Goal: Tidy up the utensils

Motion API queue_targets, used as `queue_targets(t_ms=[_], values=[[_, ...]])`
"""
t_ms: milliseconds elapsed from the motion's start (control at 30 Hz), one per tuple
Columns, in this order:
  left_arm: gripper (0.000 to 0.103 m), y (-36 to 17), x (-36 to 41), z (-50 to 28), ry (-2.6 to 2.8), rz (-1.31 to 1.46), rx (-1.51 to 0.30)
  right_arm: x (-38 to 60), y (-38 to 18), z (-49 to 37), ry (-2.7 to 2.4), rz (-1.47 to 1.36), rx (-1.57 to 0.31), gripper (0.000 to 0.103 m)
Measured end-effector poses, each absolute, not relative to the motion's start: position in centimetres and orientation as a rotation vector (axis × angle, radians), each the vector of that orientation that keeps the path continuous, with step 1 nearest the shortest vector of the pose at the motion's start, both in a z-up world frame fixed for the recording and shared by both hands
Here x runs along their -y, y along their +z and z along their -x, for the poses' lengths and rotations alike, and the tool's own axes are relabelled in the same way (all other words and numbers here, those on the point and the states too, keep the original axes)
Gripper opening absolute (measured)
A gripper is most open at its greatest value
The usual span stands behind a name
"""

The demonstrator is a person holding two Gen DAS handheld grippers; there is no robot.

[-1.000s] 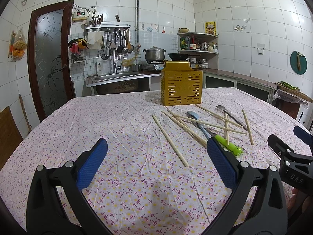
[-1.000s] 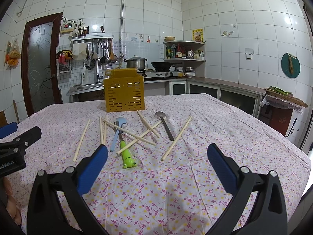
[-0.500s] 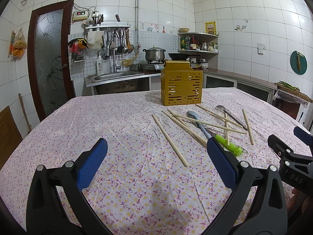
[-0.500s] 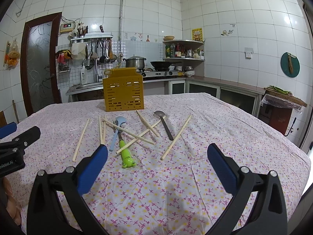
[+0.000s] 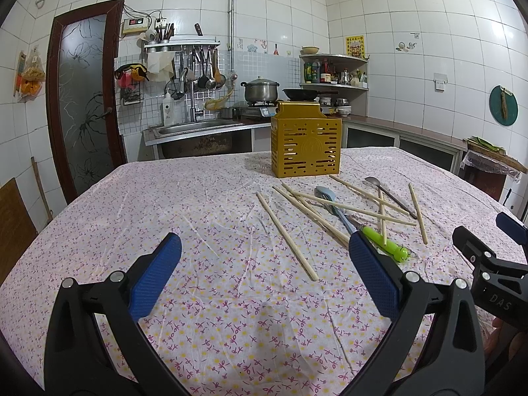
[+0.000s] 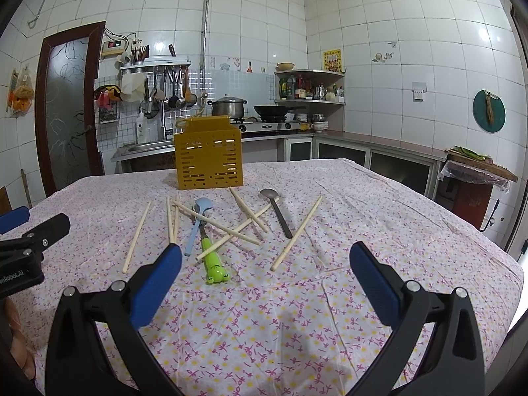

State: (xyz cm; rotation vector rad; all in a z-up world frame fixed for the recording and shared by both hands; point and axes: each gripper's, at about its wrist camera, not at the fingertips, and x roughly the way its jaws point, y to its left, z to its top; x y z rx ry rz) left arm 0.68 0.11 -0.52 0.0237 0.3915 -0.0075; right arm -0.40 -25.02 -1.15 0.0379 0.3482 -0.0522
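A yellow slotted utensil holder (image 5: 306, 143) (image 6: 209, 156) stands upright at the far side of the flowered tablecloth (image 5: 198, 217). In front of it lie several wooden chopsticks (image 5: 286, 235) (image 6: 296, 232), a light blue spatula (image 5: 333, 205) (image 6: 197, 224), a dark metal spoon (image 5: 389, 195) (image 6: 278, 210) and a green frog-handled tool (image 5: 387, 245) (image 6: 213, 259), scattered and partly crossed. My left gripper (image 5: 264, 264) is open over bare cloth, left of the pile. My right gripper (image 6: 265, 265) is open, just short of the pile. Neither holds anything.
Behind the table run a sink counter (image 5: 198, 128), a stove with a pot (image 5: 260, 89) and a wok, and corner shelves. A brown door (image 5: 82, 112) is at the left. The table's right edge (image 6: 495, 250) drops off near a plastic-covered stand (image 6: 475, 178).
The right wrist view has tilted slightly, so the scene sits a little lower. The left gripper and the utensils have not moved.
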Motion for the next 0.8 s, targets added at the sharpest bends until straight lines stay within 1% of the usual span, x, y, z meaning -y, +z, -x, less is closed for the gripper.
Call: queue_targets(t_ms=[300,467,600,700,800], values=[[0.098,-0.5,-0.3,-0.5,-0.011,-0.016,-0.374,24.9,-1.0,0.4,-0.039,-0.033,-0.354,0.099],[0.098,0.0,-0.2,-0.9,-0.023,-0.013,-0.387,25.1,0.3,-0.3,-0.021,-0.037,-0.355,0.099],[0.098,1.3,-0.2,-2.0,-0.022,-0.005,-0.391,25.2,2.0,-1.4,-0.034,0.009,-0.316,0.099],[0.098,2.6,0.1,-3.5,-0.033,-0.008,-0.393,25.2,3.0,-3.2,-0.047,0.054,-0.332,0.099],[0.098,3.4,0.2,-5.0,-0.028,-0.016,-0.392,26.0,3.6,-5.2,-0.053,0.040,-0.361,0.099]])
